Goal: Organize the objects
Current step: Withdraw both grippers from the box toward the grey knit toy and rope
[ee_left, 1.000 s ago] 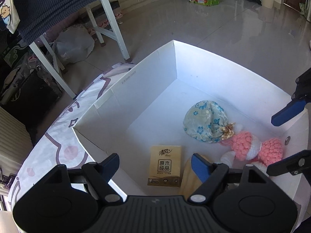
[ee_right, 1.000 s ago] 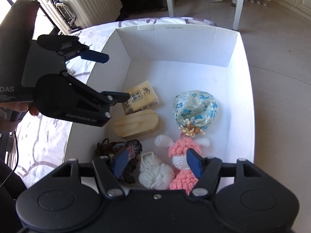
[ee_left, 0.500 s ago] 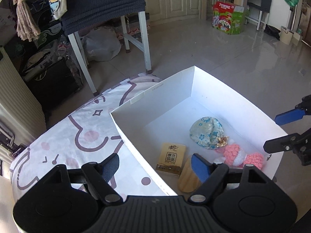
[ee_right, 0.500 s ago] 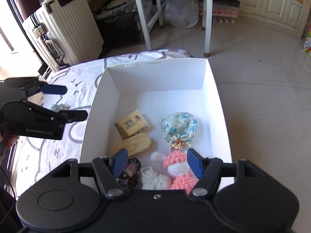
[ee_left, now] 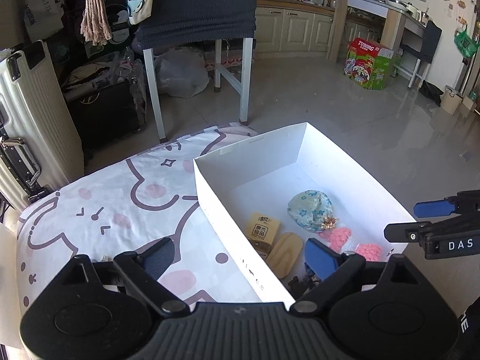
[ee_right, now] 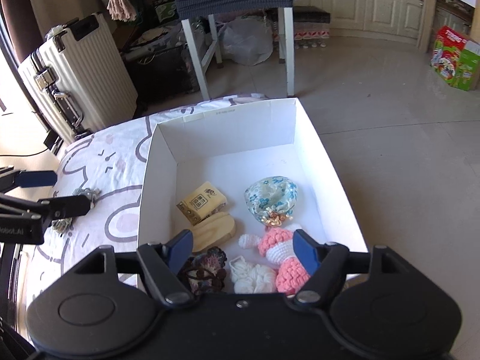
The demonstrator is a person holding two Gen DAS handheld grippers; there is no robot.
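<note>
Both grippers have backed up and away from the white box [ee_right: 162,162], and neither carries anything. The left gripper [ee_left: 240,255] is spreading its jaws wide, with only the sheet and the box's near wall showing between them. The right gripper [ee_right: 243,246] is also opening, to a moderate gap, over the box's near end with nothing pinched.

A second ago both hung low inside the box; now the whole rim is in view, so the drop-off looks finished.

Inside lie a yellow tissue pack [ee_right: 201,202], a wooden oval [ee_right: 214,234] touching it, a blue floral pouch [ee_right: 271,198], a pink crochet doll [ee_right: 280,252] just beside the pouch, a white knitted piece [ee_right: 252,276] and a dark crochet flower [ee_right: 205,270] at the near wall.

Outside it, on the cartoon-print sheet [ee_right: 120,165], a small frayed grey-green item [ee_right: 87,193] lies near the left gripper's fingers [ee_right: 64,205]; partly hidden behind them, it may be a tassel or a scrap of yarn. It appears to be the one thing not yet stowed, and the left gripper is the nearer to it.
</note>
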